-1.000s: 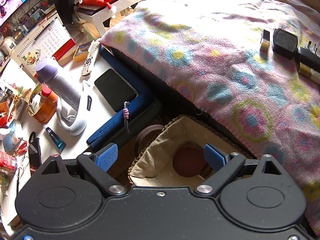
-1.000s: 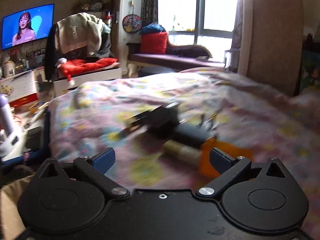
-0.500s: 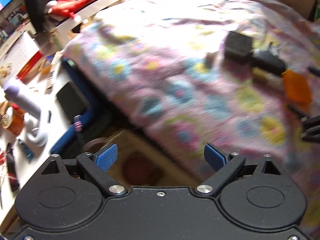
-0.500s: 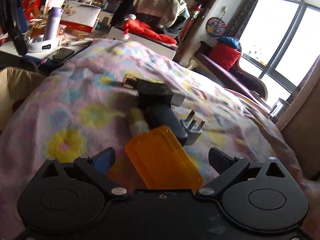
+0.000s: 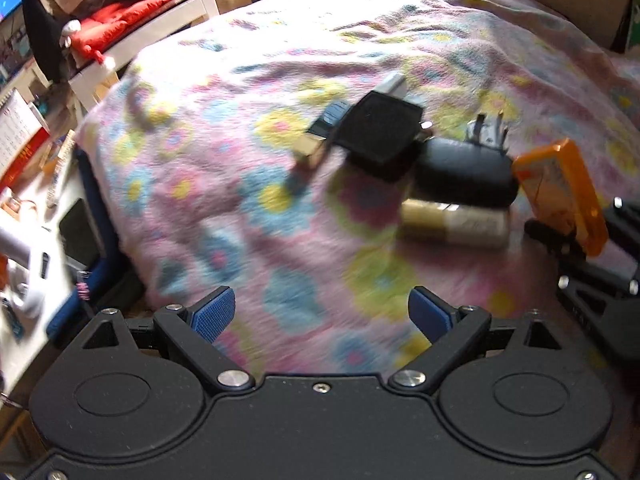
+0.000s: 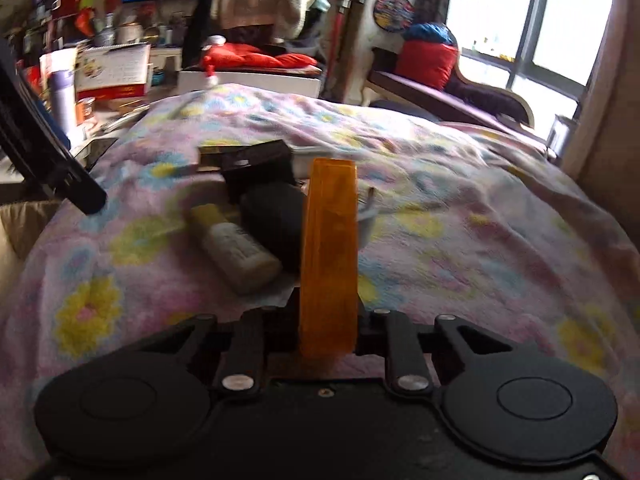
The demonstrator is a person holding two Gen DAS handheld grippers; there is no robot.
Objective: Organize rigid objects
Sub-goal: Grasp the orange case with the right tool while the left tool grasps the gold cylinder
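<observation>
right tongs [image 6: 328,320] clamp one orange case [image 6: 329,256] (jaws just closed), left tongs [image 5: 322,312] gape over one blanket [image 5: 240,200].

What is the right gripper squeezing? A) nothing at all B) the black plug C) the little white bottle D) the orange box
D: in the right wrist view the right gripper has its jaws closed on the orange box, which stands up on edge between them, while the white bottle and black plug lie on the blanket.
</observation>
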